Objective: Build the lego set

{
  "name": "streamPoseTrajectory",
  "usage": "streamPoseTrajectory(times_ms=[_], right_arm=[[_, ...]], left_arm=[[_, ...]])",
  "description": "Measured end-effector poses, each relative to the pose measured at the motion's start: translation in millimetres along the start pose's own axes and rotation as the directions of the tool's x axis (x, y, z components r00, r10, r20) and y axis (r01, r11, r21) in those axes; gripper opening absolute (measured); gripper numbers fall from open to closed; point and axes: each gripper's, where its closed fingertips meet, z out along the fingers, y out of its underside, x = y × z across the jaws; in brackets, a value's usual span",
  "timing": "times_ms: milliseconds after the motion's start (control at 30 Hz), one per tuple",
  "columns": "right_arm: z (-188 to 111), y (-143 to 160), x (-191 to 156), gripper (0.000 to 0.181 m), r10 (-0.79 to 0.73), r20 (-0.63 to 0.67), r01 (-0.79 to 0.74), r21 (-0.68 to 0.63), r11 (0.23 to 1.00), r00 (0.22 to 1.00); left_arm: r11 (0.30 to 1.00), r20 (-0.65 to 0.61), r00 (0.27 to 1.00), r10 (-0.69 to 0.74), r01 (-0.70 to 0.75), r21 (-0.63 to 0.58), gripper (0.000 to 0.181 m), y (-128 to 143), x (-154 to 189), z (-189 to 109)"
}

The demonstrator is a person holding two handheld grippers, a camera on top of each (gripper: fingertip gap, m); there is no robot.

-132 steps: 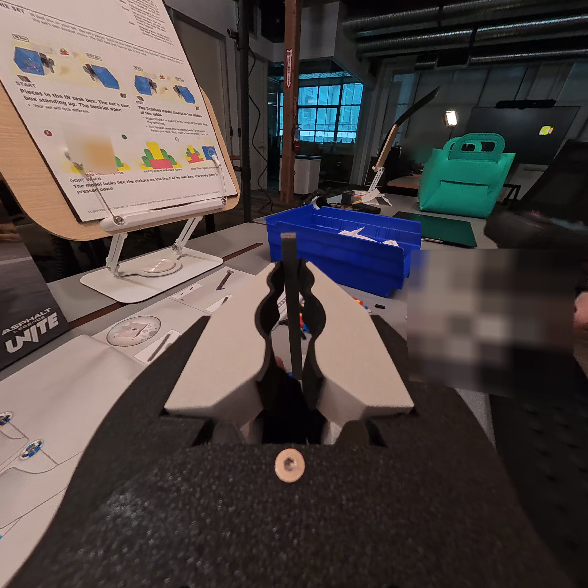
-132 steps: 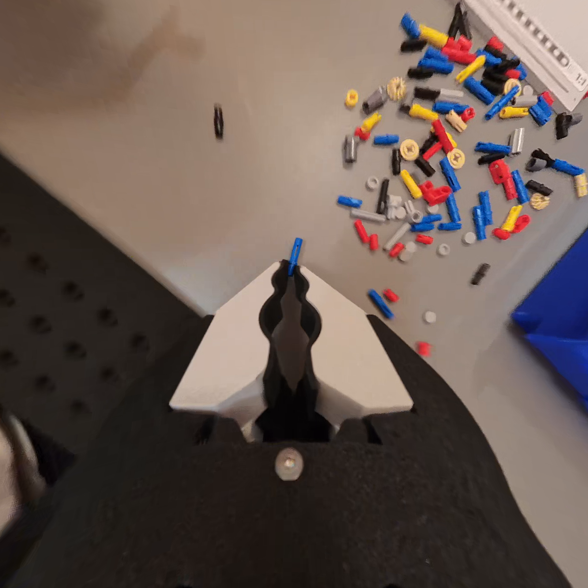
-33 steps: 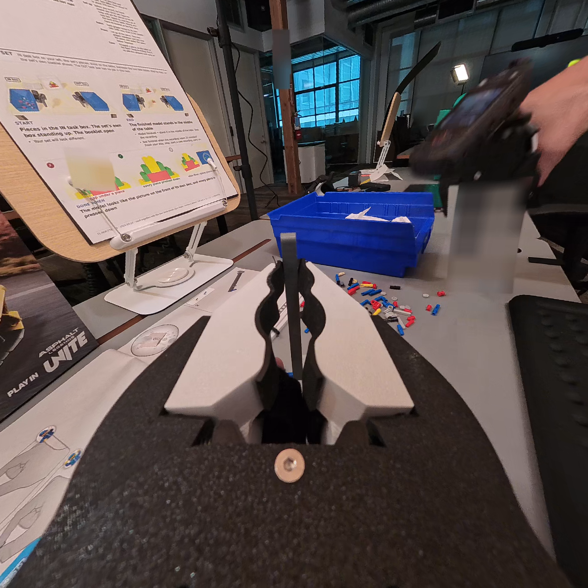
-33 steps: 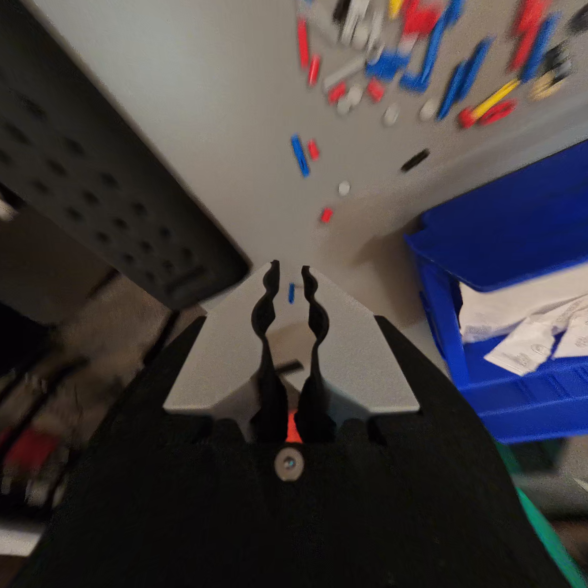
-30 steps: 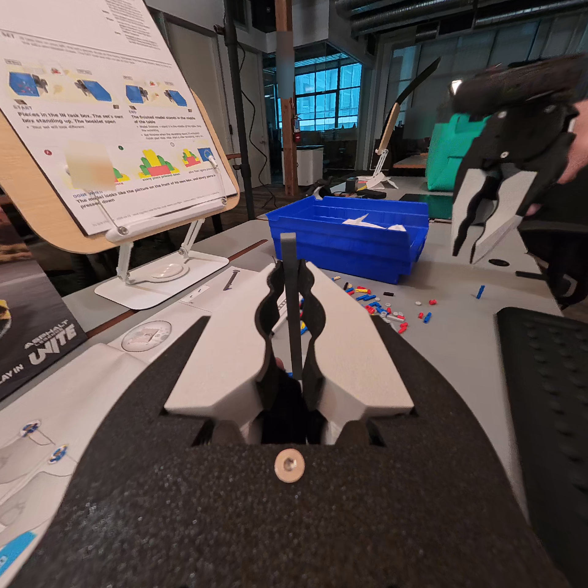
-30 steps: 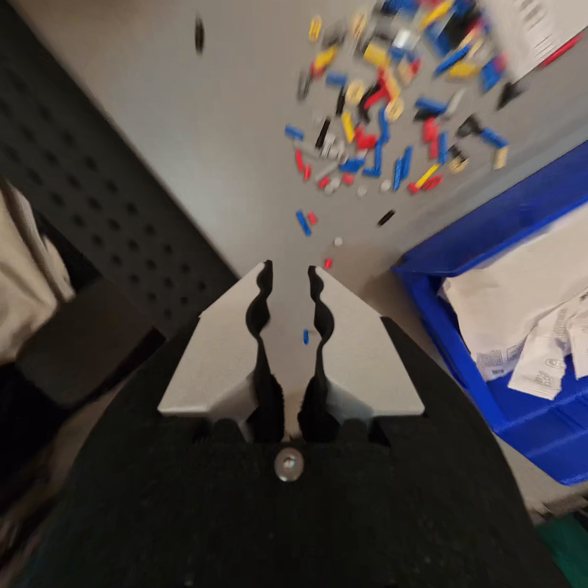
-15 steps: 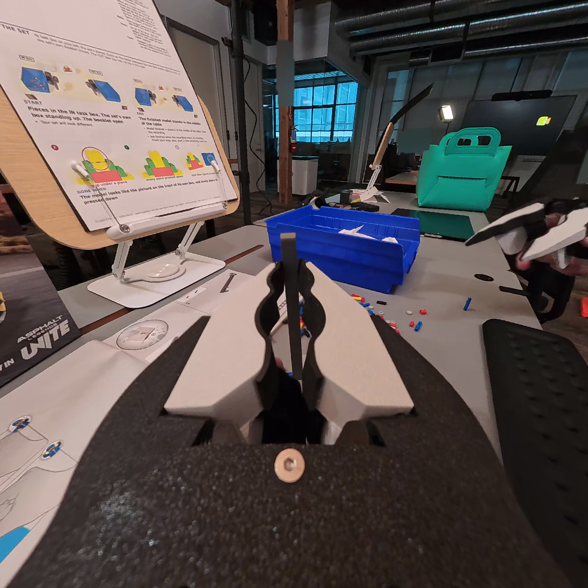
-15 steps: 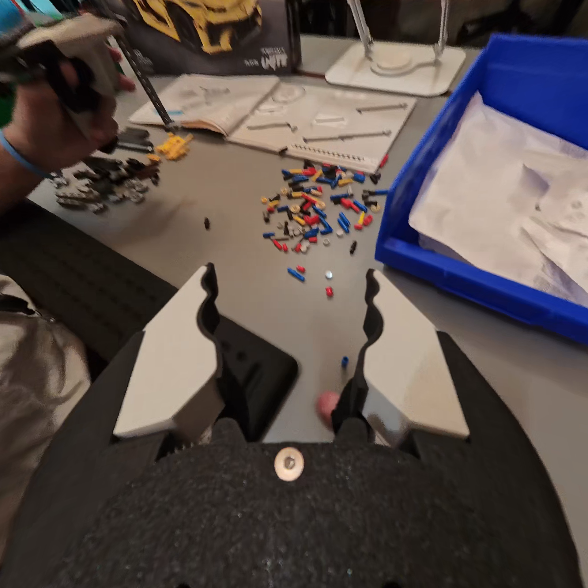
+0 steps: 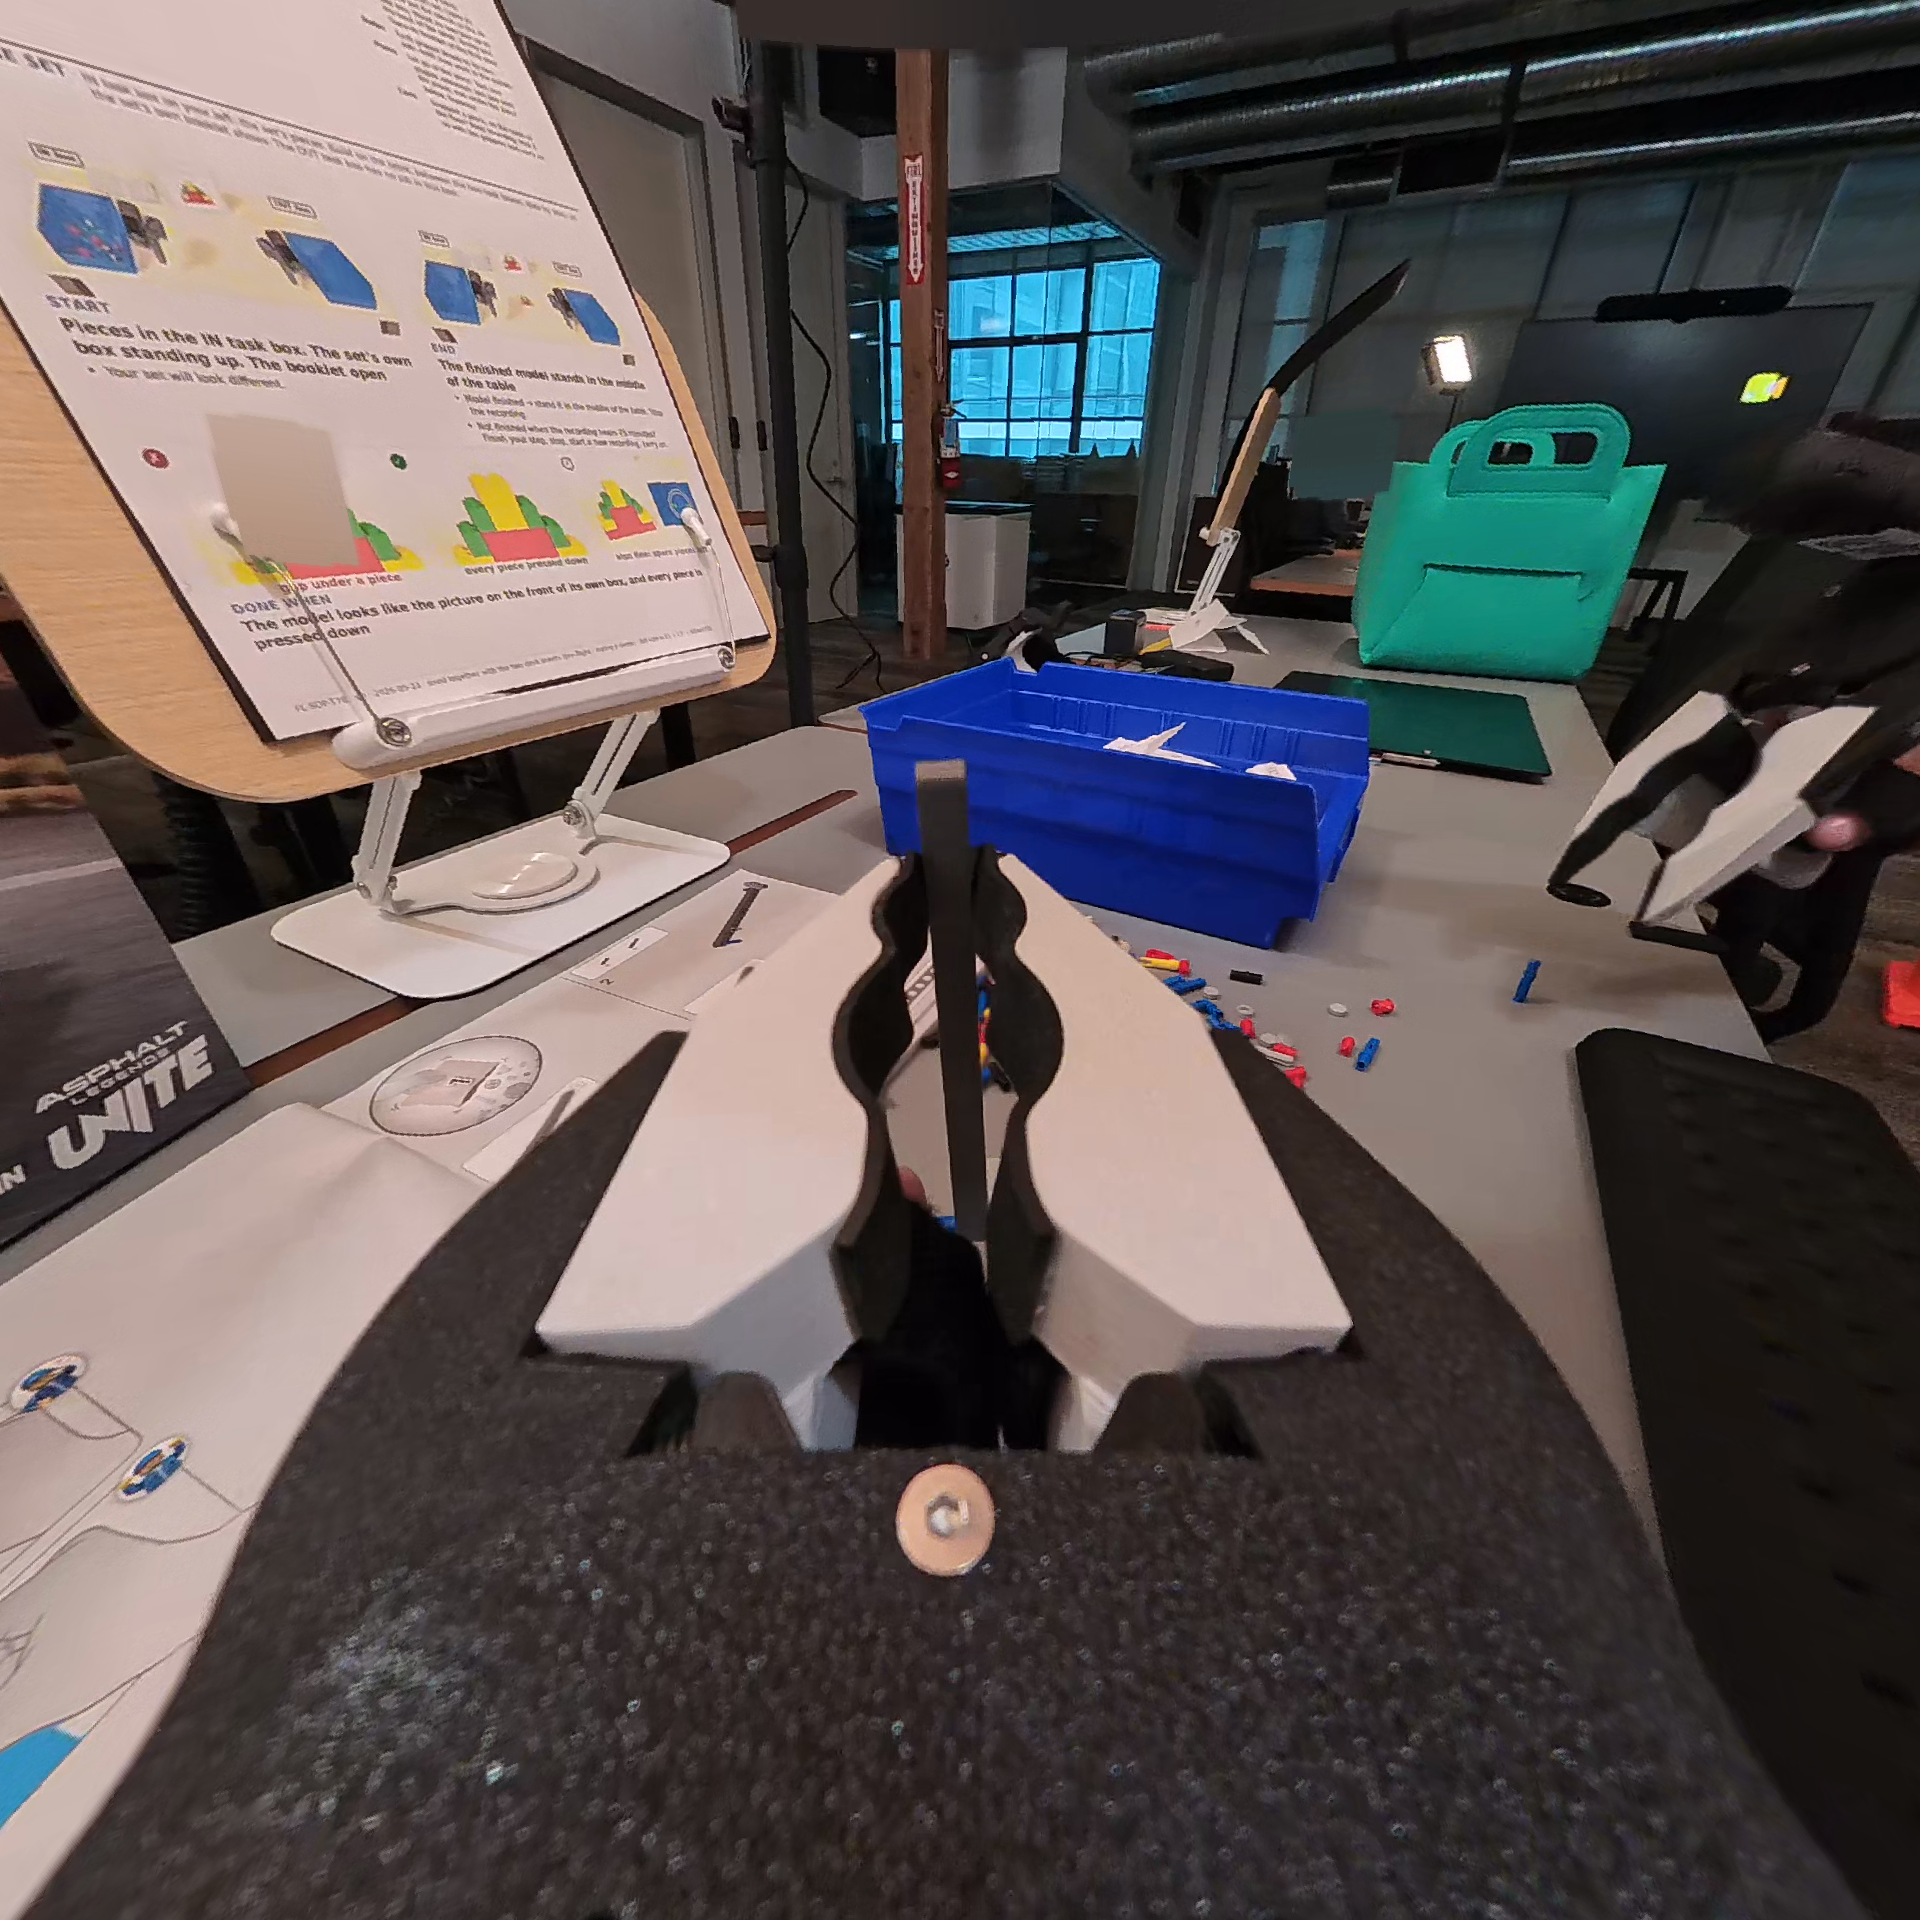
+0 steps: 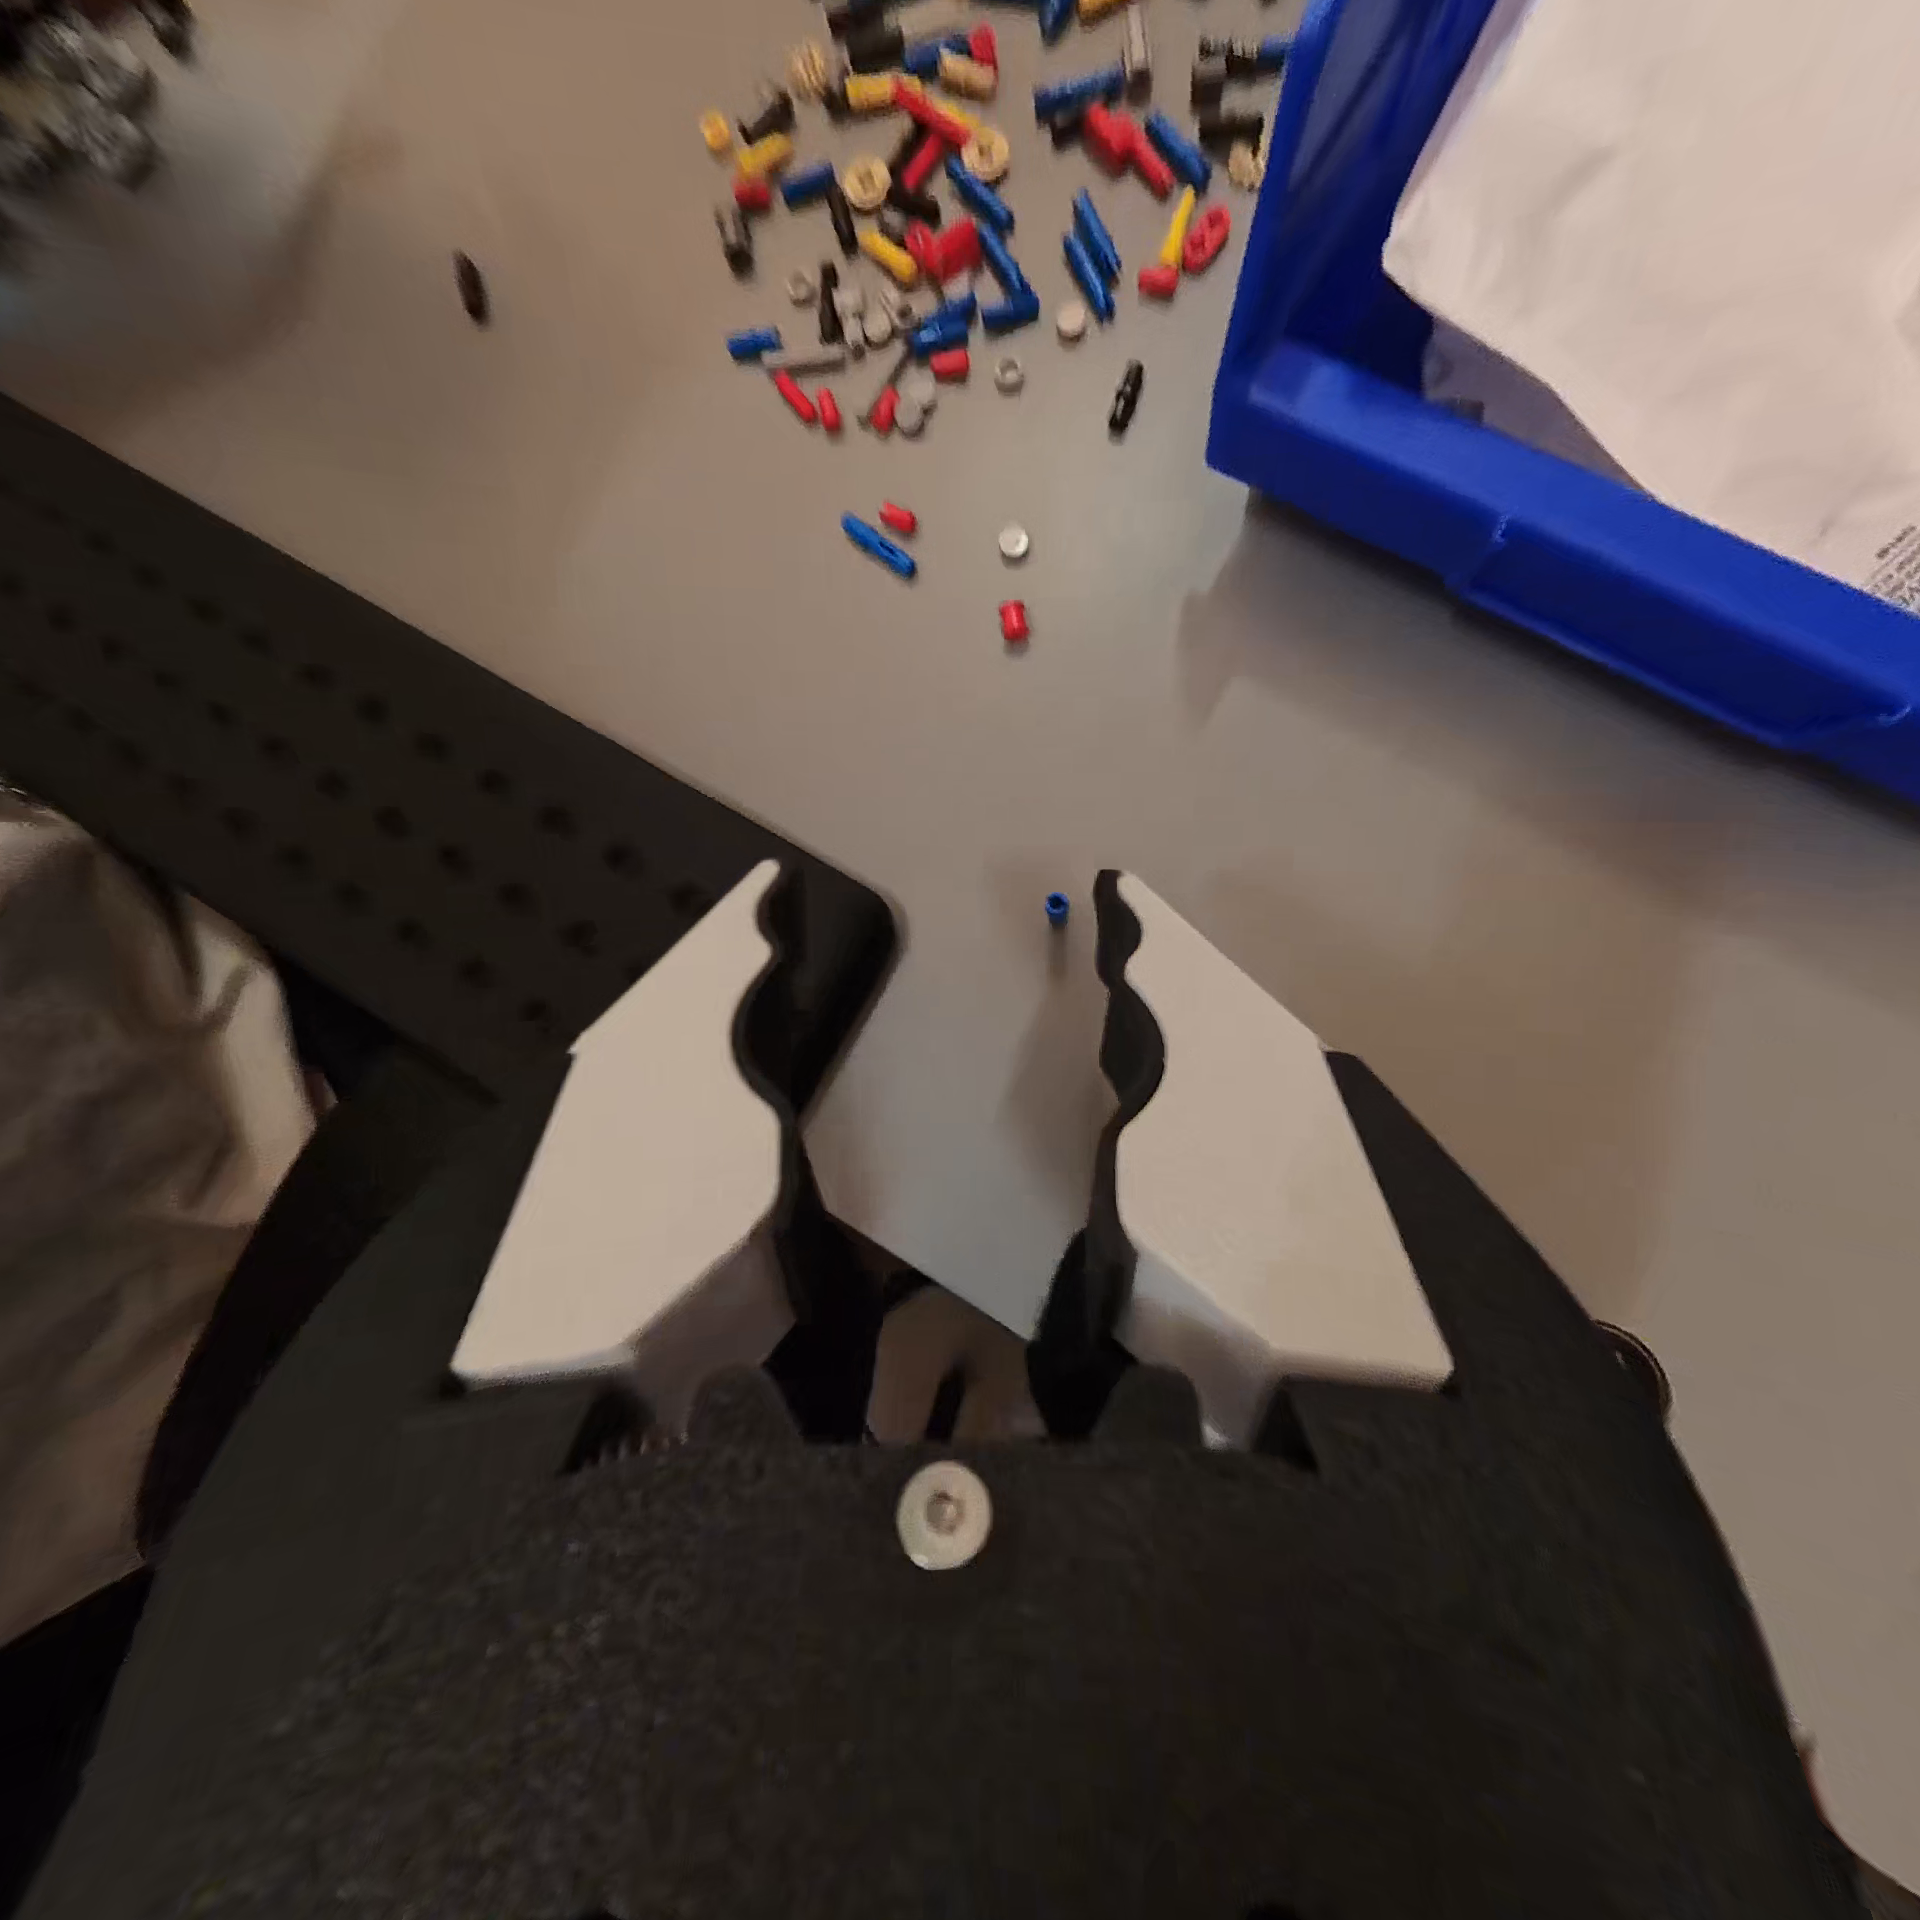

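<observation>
Right wrist view: my right tongs (image 10: 940,909), which pinched the blue pin (image 10: 1057,907) seconds ago, now gape wide, and the pin lies loose on the grey tabletop (image 10: 644,582) just inside the right fingertip, so it needs regrasping. My left tongs (image 9: 951,868), level and facing forward, stay clamped on the upright dark beam (image 9: 951,987).
</observation>
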Motion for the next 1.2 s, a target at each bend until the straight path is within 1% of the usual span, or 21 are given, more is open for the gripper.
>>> streamPoseTrajectory(times_ms=[33, 100, 200, 300, 367, 633, 1200], right_arm=[[1, 2, 3, 0.051, -0.008, -0.018, 0.008, -0.020, 1.000, 1.000], [2, 2, 7, 0.036, -0.023, -0.032, 0.021, -0.036, 0.999, 0.999], [1, 0, 13, 0.031, -0.058, -0.069, 0.056, -0.034, 0.998, 0.996], [1, 5, 18, 0.027, -0.130, -0.107, 0.122, -0.080, 0.989, 0.986], [0, 6, 17, 0.027, -0.156, -0.115, 0.146, -0.089, 0.985, 0.981], [-4, 8, 14, 0.028, -0.141, -0.113, 0.131, -0.099, 0.987, 0.983], [-1, 11, 15, 0.025, -0.136, -0.111, 0.117, -0.162, 0.980, 0.985]], left_arm=[[1.000, -0.004, 1.000, -0.003, 0.003, -0.002, 0.006, 1, 1, 1], [1.000, -0.007, 1.000, 0.003, -0.003, -0.006, 0.007, 2, 2, 1], [0.999, -0.002, 1.000, 0.029, -0.029, -0.015, 0.006, 3, 3, 2], [0.999, -0.002, 0.999, 0.037, -0.037, -0.017, 0.006, 3, 4, 2], [0.999, -0.004, 0.999, 0.034, -0.034, -0.015, 0.006, 3, 5, 2], [0.999, -0.012, 0.999, 0.031, -0.031, -0.014, 0.007, 2, 7, 2], [0.999, -0.015, 0.999, 0.047, -0.048, -0.016, 0.007, 2, 11, 2]])
